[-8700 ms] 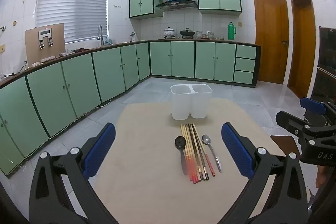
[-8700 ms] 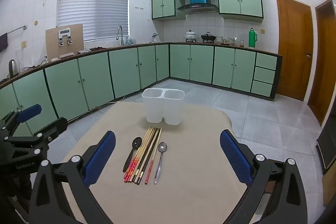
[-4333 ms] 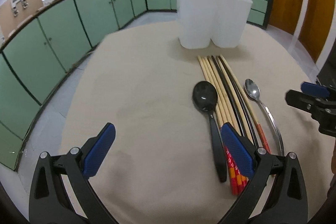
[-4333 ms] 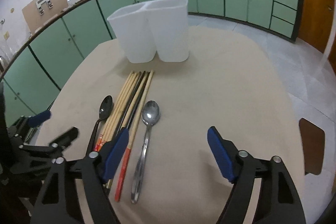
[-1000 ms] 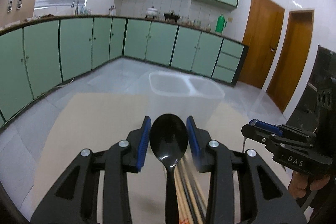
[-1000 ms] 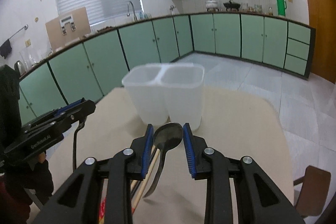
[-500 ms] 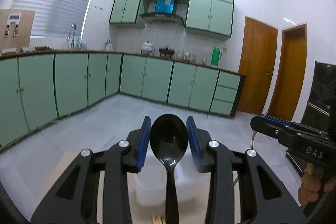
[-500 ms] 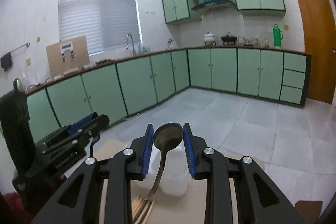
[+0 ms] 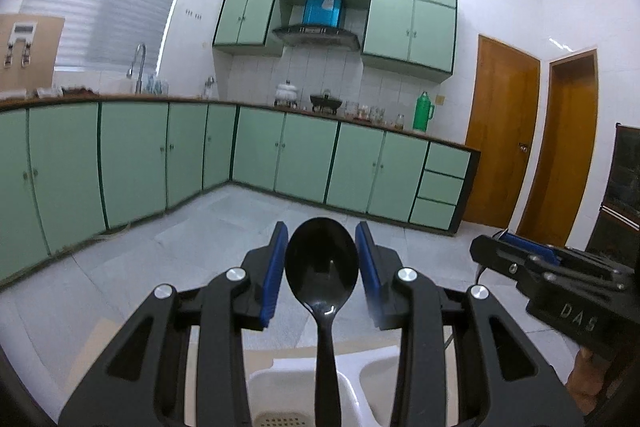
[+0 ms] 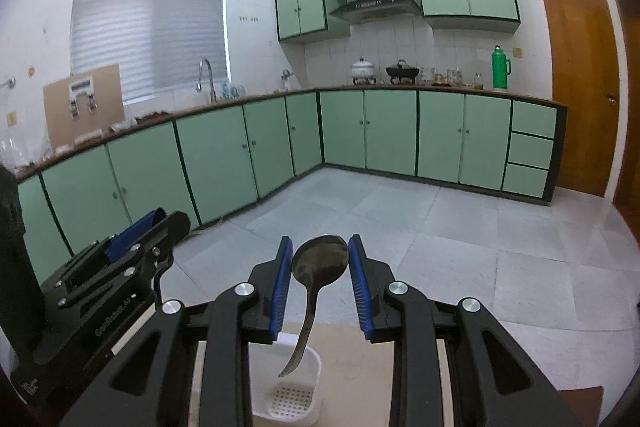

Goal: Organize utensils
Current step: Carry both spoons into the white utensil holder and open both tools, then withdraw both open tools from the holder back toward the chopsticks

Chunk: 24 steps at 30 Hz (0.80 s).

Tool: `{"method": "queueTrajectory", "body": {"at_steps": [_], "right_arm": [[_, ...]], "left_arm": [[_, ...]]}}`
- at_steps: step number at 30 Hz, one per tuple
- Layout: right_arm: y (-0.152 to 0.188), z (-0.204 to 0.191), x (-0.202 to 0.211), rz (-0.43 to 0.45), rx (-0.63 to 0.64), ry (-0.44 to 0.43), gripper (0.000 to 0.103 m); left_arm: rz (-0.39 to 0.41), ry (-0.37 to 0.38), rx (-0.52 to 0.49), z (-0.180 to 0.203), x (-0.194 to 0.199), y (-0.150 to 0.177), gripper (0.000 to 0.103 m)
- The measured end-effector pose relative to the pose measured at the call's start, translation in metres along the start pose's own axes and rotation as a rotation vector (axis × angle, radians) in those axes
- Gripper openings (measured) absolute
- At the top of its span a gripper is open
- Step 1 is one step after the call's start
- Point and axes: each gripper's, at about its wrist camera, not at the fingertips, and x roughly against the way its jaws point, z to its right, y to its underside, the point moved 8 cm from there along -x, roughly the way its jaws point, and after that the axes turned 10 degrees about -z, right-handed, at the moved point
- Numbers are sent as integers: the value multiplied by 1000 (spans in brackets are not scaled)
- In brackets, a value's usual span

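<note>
Both spoons hang over the white holder [image 9: 304, 379], ready for dropping in. The left tool [image 9: 321, 267] is clenched on the black spoon [image 9: 321, 267], bowl up, handle straight down above the holder's left compartment. The right tool [image 10: 320, 273] grips the metal spoon [image 10: 319, 263] likewise, handle tip just above a compartment [image 10: 292, 397]. Next, I judge: lower, then release.

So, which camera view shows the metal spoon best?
The right wrist view: the metal spoon fills the gap of the right tongs, bowl up, handle hanging over the white utensil holder. In the left wrist view, only a thin sliver of its handle seems visible beside those tongs.
</note>
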Motion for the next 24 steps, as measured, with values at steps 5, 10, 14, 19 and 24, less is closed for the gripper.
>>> {"method": "queueTrajectory", "body": {"at_steps": [5,10,14,19,24], "right_arm": [[19,-3,-19,-54,9,5,28],[35,-11,-29,-102,38,-9,29],[38,-13,-26,-107,32,-17,30],[43,-8,-13,-105,1,-25,43],[68,-3,9,-119,-19,-33,63]], "left_arm": [[-54,-21,-4,-9,-20,19,33],[-100,-25,-1,-22,-26,38,34],[-116,-34,-4,-31,-23,46,35],[-110,-42,-14,-36,-2,50,42],[-144,-62,-37,-38,33,66,54]]}}
